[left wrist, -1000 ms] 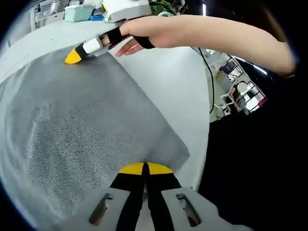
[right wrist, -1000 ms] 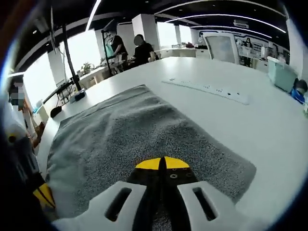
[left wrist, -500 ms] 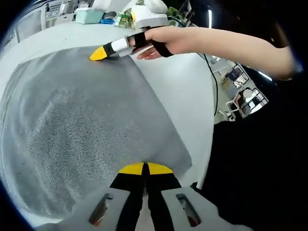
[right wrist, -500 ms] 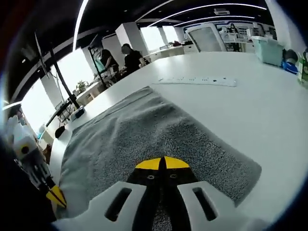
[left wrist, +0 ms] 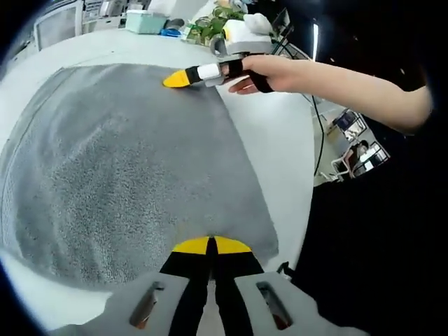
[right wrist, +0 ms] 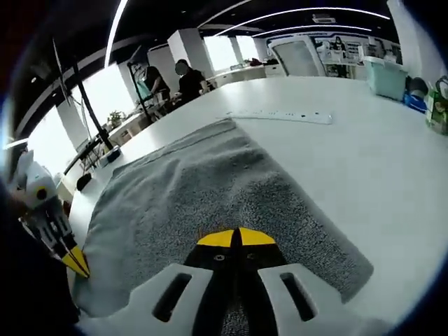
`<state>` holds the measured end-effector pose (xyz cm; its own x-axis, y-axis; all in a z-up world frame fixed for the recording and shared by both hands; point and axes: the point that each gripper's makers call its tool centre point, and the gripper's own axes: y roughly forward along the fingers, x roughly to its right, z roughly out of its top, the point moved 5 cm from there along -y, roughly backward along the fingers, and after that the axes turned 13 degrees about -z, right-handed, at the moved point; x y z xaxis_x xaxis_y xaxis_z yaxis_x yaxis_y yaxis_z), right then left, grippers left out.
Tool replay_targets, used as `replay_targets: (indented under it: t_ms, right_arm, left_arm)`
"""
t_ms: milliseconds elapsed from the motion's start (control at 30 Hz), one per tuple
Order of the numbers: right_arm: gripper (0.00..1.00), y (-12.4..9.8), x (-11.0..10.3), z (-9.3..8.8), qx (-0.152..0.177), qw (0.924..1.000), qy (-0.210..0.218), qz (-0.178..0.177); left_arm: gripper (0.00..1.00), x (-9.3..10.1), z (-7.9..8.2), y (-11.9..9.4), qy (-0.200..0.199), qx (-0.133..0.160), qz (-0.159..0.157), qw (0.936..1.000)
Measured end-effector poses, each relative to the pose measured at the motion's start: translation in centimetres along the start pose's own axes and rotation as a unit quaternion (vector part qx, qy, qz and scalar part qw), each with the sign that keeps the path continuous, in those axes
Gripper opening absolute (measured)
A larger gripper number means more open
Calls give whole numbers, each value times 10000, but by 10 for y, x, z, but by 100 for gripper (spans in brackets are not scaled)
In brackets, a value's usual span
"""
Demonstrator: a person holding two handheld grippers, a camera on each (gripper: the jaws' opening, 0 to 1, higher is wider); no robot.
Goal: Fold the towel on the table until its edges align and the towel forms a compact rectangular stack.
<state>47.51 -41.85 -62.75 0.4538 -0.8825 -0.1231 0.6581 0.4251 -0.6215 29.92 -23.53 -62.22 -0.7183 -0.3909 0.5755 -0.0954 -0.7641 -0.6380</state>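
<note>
A grey towel (left wrist: 126, 154) lies spread flat on the white table (left wrist: 280, 140). In the left gripper view, my left gripper (left wrist: 210, 245) has its yellow-tipped jaws shut at the towel's near edge, close to a corner. At the far corner a hand (left wrist: 269, 70) holds my right gripper (left wrist: 175, 78), its tip on the cloth. In the right gripper view, the right gripper (right wrist: 238, 238) is shut with the towel (right wrist: 203, 182) running under its jaws. The left gripper (right wrist: 73, 262) points down at the towel's corner on the left.
A white power strip (right wrist: 280, 115) lies on the table (right wrist: 364, 154) beyond the towel. A teal box (right wrist: 381, 75) stands at the far right, seen as the teal box (left wrist: 147, 21) beside plants (left wrist: 203, 28). The table edge (left wrist: 308, 175) drops off to the right. People (right wrist: 185, 80) stand far off.
Both cameras have swung, so the towel sits differently in each view. The hump in the cloth has flattened out. Both grippers stay shut at their corners.
</note>
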Motion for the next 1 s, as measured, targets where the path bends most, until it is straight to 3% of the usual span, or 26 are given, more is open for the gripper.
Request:
replay_targets:
  t_ms: [333,500,1000]
  right_arm:
    - [0,-6,3,-6,218,9992,311,-130]
    - [0,-14,5,-13,445,9957,741,-344]
    - [0,-25,7,-23,579,9933,880,-480]
  left_arm:
    - [1,-2,-3,-3,-247,143,-72,9996]
    - [1,-2,-4,-4,-329,192,-86,9992]
    - [1,-3,-5,-7,-349,97,-85,9993]
